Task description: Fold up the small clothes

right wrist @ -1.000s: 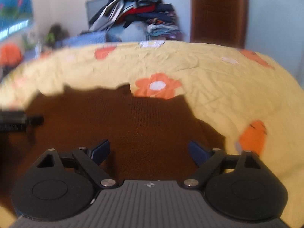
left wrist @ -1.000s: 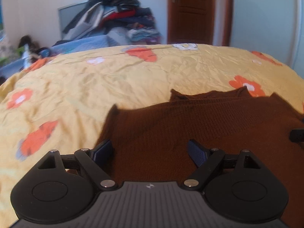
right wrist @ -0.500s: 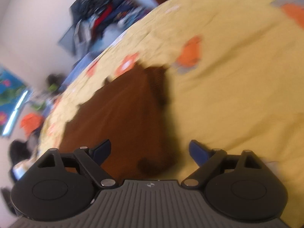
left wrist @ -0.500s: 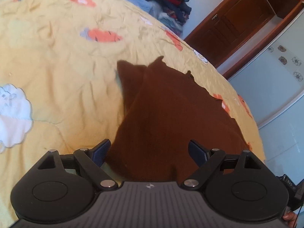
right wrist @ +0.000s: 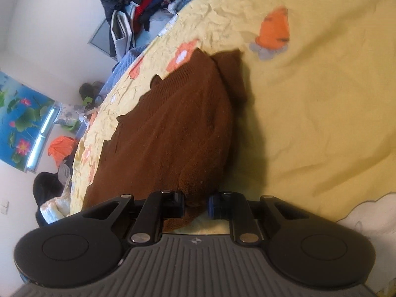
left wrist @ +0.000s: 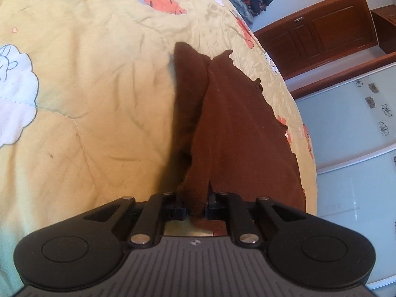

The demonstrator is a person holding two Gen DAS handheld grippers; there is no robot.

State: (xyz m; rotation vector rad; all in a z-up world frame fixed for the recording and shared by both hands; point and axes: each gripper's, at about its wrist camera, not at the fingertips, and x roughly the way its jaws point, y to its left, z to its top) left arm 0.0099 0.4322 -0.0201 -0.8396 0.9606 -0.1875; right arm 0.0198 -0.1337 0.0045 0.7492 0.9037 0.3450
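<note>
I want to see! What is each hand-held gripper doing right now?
Left hand-held gripper: closed, pinching the brown sweater.
Right hand-held gripper: closed, pinching the same sweater.

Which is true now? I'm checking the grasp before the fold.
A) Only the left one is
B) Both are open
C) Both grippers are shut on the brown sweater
C: the left gripper and the right gripper each pinch an edge of the brown sweater.

Brown knit sweater (left wrist: 237,128) lies spread on the bed, near edge bunched.
</note>
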